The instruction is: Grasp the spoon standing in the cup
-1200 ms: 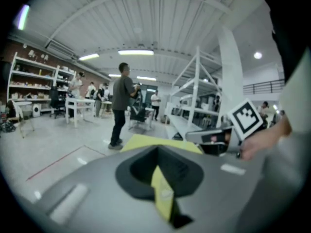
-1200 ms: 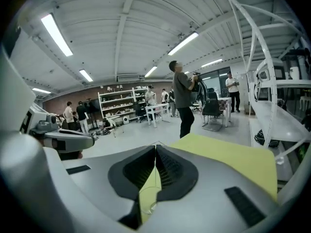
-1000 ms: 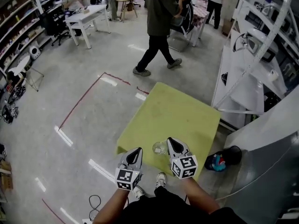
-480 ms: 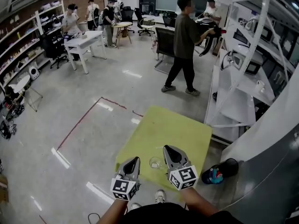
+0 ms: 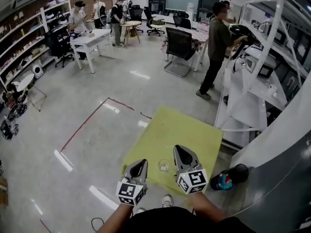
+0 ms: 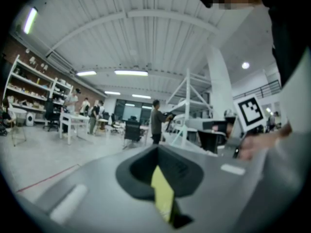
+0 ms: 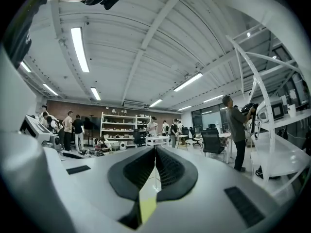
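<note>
A clear glass cup (image 5: 165,166) stands near the front edge of the yellow-green table (image 5: 180,130). The spoon in it is too thin to make out in the head view. My left gripper (image 5: 141,163) hovers just left of the cup, and my right gripper (image 5: 179,148) just right of it. Neither touches the cup. Both pairs of jaws are shut with nothing between them. In the left gripper view the left gripper (image 6: 156,148) points out across the room. In the right gripper view the right gripper (image 7: 155,148) does the same, and neither view shows the cup clearly.
A black bag (image 5: 235,171) with coloured items lies on the floor right of the table. White shelving (image 5: 243,96) stands at the right, with a person (image 5: 216,47) beside it. Red tape (image 5: 87,120) marks the floor to the left. More people and tables are far back.
The head view has tilted up, so the table sits lower in frame. The walking person has moved right to the shelving. Both grippers stay shut beside the cup.
</note>
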